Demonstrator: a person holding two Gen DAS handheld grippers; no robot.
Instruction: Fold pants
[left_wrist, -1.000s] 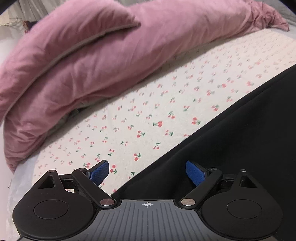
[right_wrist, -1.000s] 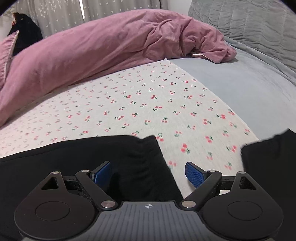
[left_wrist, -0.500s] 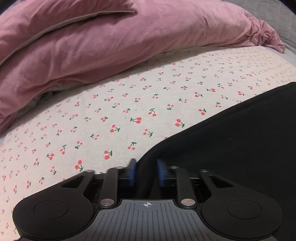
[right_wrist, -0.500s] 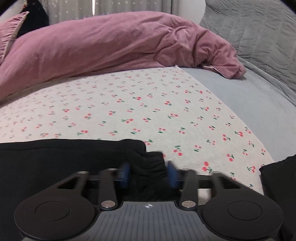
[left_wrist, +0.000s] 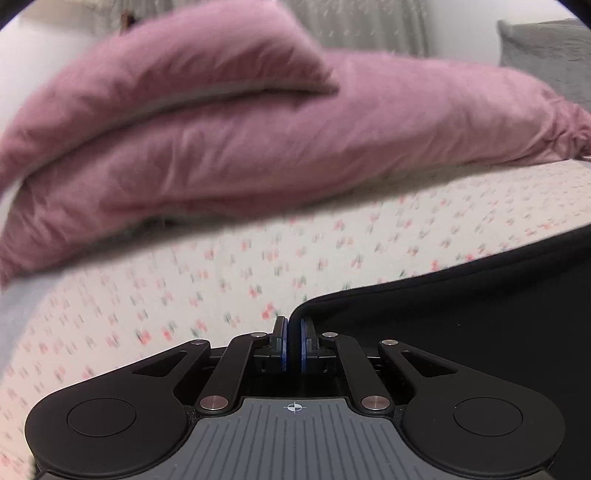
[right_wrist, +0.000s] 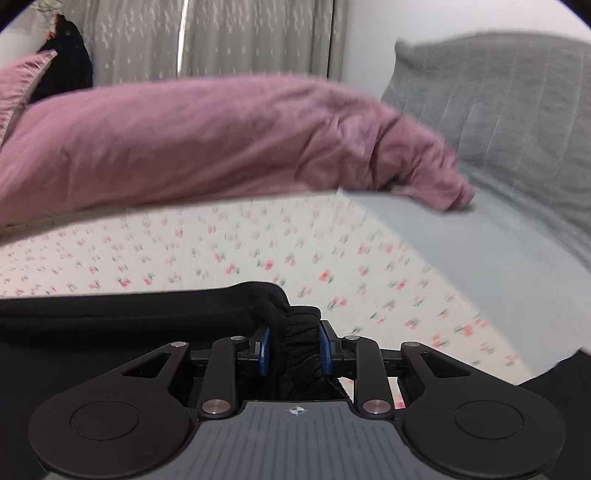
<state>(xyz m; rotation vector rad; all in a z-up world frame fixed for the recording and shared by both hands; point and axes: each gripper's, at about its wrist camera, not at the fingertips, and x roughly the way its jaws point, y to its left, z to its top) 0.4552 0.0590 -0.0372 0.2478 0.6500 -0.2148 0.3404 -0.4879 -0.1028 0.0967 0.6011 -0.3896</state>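
A bed filled both views: a cherry-print sheet (left_wrist: 229, 280) in front, a heaped pink duvet (left_wrist: 258, 147) behind it, a grey quilt (right_wrist: 509, 110) off to the right and pale curtains (right_wrist: 221, 40) at the back. The black pants (left_wrist: 461, 314) lay across the near part of the sheet, right at the cameras.

The left tool (left_wrist: 293, 338) had its jaws pressed almost together, pinching a thin edge of the pants at their corner. The right tool (right_wrist: 293, 345) had just been closing and now clamped a thick bunched wad of the same fabric (right_wrist: 295, 332), likely a gathered waistband or cuff, though that was hard to confirm.

Both views were smeared, so the hands looked to be in motion.

The step in hand looked like the lift for a fold. To do it well: raise both corners together, keep the edge taut between the tools, carry it level across, and lay it down squarely before releasing. The thin left pinch looked the likelier to slip.
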